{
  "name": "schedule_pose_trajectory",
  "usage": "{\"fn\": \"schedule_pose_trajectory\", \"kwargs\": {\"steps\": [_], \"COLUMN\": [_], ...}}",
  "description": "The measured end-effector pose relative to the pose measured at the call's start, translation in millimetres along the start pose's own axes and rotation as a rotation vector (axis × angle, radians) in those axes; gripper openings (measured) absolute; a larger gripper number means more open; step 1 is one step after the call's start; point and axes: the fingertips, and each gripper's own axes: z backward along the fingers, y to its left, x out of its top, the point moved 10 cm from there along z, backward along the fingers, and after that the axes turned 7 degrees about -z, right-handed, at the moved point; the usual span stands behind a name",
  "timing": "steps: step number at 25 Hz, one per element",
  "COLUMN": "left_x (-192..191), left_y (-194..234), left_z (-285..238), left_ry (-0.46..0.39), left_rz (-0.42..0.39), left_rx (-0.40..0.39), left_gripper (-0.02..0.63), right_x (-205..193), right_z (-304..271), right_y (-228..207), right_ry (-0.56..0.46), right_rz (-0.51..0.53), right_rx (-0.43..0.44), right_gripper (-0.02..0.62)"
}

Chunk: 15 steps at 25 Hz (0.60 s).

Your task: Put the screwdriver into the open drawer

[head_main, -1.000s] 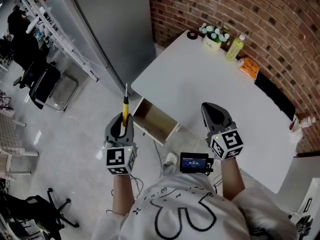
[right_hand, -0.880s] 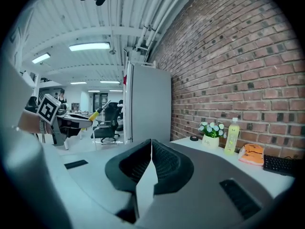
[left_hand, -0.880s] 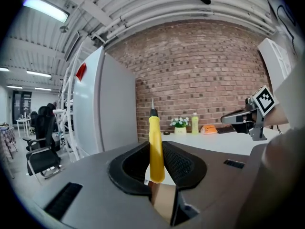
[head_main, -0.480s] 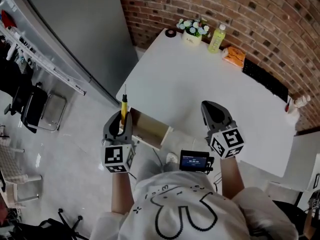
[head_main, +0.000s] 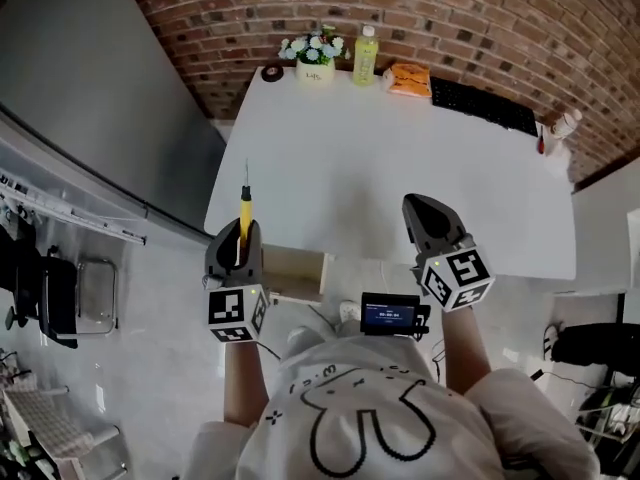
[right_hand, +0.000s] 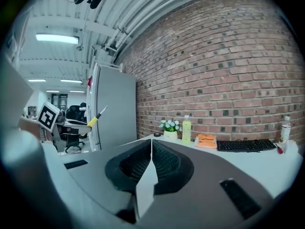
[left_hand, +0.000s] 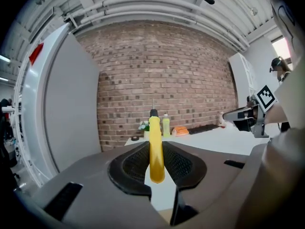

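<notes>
Two steps remain, as far as the pictures show: bringing the screwdriver (head_main: 244, 214) over the drawer (head_main: 298, 274) and letting it go inside. What is done is the pick-up. The left hand-held gripper (head_main: 238, 234) has its jaws clamped on the yellow handle, with the butt end just behind the pads and the thin shaft running on ahead toward the brick wall. The drawer stands pulled out from the near edge of the white bench (head_main: 400, 168), just to the right of that gripper and apparently lower, though the head view is too steep to tell how far below, and little of the drawer's inside shows. The right hand-held gripper (head_main: 422, 214) has its jaws closed together on nothing and hangs over the near edge of the bench, well apart from the drawer. Both forearms reach forward from the person's body, side by side, and each gripper lies roughly level and points toward the wall. The screwdriver lies in line with the left forearm.
</notes>
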Motion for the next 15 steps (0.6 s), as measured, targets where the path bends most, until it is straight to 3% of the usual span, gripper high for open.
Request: {"fn": "schedule_pose_trajectory", "kwargs": {"steps": [15], "left_x": [-50.6], "left_y": [48.5], "left_z": [52.8], "left_ry": [0.021], "left_rz": [-0.031], "left_rx": [-0.275], "left_gripper": [0.084], "right_x": [-43.9], "right_z": [59.2], "right_y": [131.1], "right_ry": [0.044], "right_rz": [-0.040], "right_rx": [-0.230], "right_gripper": [0.021]}}
